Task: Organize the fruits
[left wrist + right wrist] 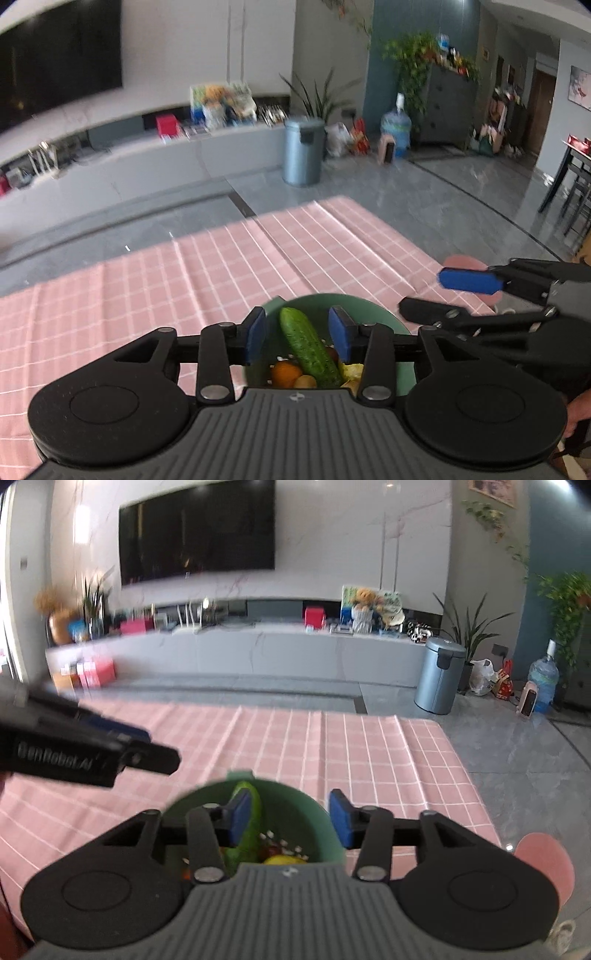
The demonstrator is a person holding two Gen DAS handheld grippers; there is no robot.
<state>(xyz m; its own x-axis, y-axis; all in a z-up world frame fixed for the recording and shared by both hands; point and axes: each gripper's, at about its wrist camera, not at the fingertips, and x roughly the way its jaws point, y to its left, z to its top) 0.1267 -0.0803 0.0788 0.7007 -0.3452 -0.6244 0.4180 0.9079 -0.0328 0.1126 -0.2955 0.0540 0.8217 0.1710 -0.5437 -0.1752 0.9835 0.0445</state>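
Left gripper (297, 334) open over green bowl (369, 310) — fruit half-hidden, blurred.

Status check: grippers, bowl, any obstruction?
Left gripper open, empty, over green bowl. Right gripper open, empty. Cucumber leaning in bowl. Nothing blocking.

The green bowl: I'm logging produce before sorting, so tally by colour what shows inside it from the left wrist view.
In the green bowl, partly hidden by the tool body:
Green: 1, the cucumber
Orange: 1, an orange fruit
Yellow: 2, a yellow piece and a small yellowish fruit
Red: 1, barely showing
Total: 5 visible
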